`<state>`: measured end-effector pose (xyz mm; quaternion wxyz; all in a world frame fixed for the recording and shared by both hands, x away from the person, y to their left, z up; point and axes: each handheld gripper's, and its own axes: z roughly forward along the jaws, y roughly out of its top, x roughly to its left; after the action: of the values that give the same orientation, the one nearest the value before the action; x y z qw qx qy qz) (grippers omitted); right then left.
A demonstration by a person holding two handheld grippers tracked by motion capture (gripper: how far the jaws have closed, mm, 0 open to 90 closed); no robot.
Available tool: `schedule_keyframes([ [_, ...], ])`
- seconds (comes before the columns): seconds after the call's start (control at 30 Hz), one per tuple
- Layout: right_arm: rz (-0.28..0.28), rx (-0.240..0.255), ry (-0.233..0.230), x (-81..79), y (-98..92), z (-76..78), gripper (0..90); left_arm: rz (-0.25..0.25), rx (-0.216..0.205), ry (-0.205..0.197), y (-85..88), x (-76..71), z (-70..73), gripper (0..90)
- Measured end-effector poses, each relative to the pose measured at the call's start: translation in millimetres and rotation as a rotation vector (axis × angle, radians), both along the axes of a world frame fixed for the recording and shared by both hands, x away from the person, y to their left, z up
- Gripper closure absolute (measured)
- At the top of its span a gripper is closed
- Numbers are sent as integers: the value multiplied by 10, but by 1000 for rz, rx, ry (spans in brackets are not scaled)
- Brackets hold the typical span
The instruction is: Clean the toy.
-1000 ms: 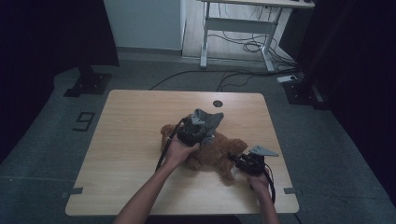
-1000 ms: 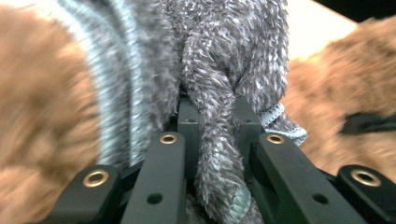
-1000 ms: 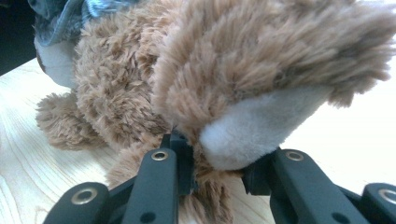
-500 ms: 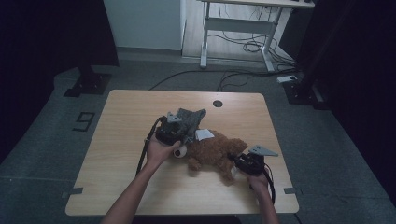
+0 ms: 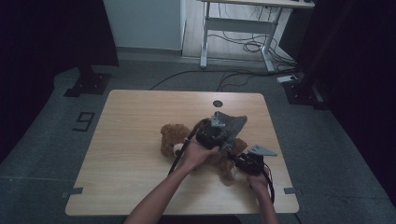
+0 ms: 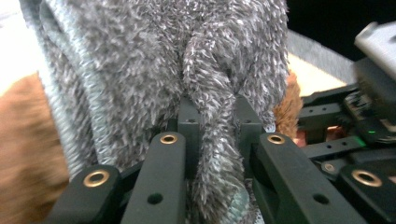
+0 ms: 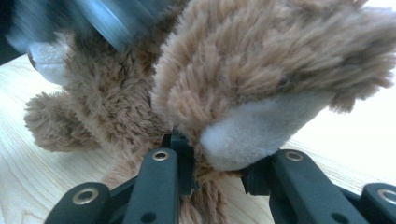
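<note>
left tongs (image 6: 212,135) clenched on a fold of grey fuzzy cloth (image 5: 229,123), held over the brown teddy bear (image 5: 175,140); right tongs (image 7: 212,172) clenched on the bear's paw (image 7: 252,135). bear lies mid-desk (image 5: 130,154), cloth hiding its body.

A stuffed bear (image 5: 187,142) is lying on the bench (image 5: 135,154), right of its middle, with its head toward the left. A cloth (image 5: 231,123) is hanging over the bear's body, toward the far side. The left gripper (image 5: 212,135) is sitting above the bear, with the cloth between its fingers (image 6: 187,123). The right gripper (image 5: 243,164) is sitting at the bear's right end, near the bench's front edge, with a bear leg (image 7: 252,93) between its fingers (image 7: 180,149). Behind the bench, a desk frame (image 5: 233,32) is standing on the floor (image 5: 154,74).
</note>
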<state>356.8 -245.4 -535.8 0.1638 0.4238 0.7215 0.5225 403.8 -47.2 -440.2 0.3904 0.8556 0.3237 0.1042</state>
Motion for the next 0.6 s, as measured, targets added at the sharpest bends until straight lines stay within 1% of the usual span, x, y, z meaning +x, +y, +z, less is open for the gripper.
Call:
schedule_keyframes([
  [0.03,1,-3,-1,-1,-3,1,707,5,-10,14,2,23,-60,781],
  [0.07,1,-3,-1,-1,-3,1,707,5,-10,14,2,23,-60,782],
  [0.1,-1,-22,3,-1,-4,-5,708,12,-67,46,68,56,-110,782],
  [0.13,3,-16,3,2,-9,-11,708,18,-82,52,104,63,-106,783],
  [0.17,3,-16,3,2,-9,-11,708,18,-82,52,104,63,-106,784],
  [0.2,8,-8,3,6,-12,-10,709,30,-72,38,175,60,-67,784],
  [0.3,6,-1,5,3,-13,-5,709,58,-23,-10,319,44,-3,785],
  [0.33,6,2,6,2,-17,-6,709,58,-23,-10,319,44,-3,785],
  [0.37,6,3,7,2,-20,-7,709,73,-12,-21,382,40,12,785],
  [0.4,5,3,7,2,-22,-8,709,89,7,-35,452,38,25,785],
  [0.43,7,2,8,1,-25,-8,709,124,37,-52,615,39,32,785],
  [0.47,7,2,8,1,-25,-8,709,124,37,-52,615,39,32,785],
  [0.5,9,3,8,3,-32,-8,709,159,41,-49,802,49,9,786],
  [0.53,9,9,8,5,-33,-11,709,174,36,-46,901,51,-7,786],
  [0.57,10,12,9,6,-35,-12,709,186,26,-43,1000,49,-23,785],
  [0.6,10,16,14,5,-32,-12,710,195,2,-35,1096,42,-38,785],
])
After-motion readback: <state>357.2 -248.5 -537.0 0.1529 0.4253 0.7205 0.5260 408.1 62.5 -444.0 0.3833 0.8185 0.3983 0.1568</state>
